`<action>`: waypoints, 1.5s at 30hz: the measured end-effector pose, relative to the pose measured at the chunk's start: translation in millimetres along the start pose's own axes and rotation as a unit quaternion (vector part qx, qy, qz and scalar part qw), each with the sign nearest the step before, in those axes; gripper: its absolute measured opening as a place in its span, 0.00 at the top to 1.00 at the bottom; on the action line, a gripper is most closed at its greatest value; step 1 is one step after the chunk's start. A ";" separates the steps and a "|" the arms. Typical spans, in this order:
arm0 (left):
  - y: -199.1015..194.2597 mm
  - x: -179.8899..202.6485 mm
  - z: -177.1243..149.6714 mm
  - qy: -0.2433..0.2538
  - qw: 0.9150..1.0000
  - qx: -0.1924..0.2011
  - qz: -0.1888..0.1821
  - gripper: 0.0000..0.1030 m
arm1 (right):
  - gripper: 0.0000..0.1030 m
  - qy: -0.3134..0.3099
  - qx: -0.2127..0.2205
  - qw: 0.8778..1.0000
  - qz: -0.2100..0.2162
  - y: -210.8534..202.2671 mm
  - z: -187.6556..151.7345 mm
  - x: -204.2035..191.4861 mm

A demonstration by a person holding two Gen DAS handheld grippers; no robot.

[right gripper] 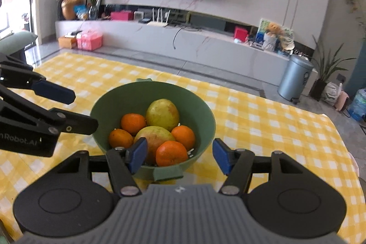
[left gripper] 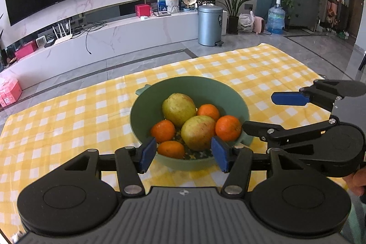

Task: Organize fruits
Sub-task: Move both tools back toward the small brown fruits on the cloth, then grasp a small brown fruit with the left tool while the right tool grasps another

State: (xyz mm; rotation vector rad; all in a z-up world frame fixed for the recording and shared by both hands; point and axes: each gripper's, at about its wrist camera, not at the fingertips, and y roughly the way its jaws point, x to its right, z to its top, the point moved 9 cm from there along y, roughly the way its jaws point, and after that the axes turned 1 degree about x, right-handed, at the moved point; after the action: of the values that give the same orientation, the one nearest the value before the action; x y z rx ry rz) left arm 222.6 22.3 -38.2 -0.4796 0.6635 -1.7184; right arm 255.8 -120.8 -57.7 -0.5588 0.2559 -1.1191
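Fruits (left gripper: 196,127), four oranges and two pears, fill the green bowl (left gripper: 219,93) mid-surface. Left claw (left gripper: 184,156) at six o'clock and right claw (right gripper: 180,156) at three o'clock both gape half-wide, holding nothing.

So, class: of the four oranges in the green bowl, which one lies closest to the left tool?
The orange at the bowl's near rim, below the front pear; the other three sit farther back.

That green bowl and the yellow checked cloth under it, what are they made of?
The green bowl looks like matte plastic, perhaps melamine: even colour, dull sheen, moulded tabs at the rim. Ceramic cannot be ruled out. The yellow checked cloth seems to be thin woven fabric or vinyl; it lies flat with faint creases and little shine.
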 end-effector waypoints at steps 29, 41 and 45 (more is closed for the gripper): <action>15.1 -0.1 -81.0 -0.055 0.994 -0.054 -0.077 0.49 | 0.50 0.128 -0.046 0.991 0.017 -0.4 -91.6 -13.2; 43.7 27.3 -81.8 -0.043 0.993 -0.055 -0.099 0.56 | 0.68 0.152 -0.065 0.986 0.031 10.2 -96.9 -14.0; 55.3 29.5 -82.5 -0.050 0.992 -0.063 -0.099 0.59 | 0.68 0.156 -0.064 0.985 0.027 13.5 -96.4 -10.5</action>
State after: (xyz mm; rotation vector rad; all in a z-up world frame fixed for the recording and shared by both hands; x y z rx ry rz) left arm 204.1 -0.6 -137.5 -0.7354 0.6728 -1.8307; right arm 217.1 -135.4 -146.4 -0.4855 0.6160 -1.1418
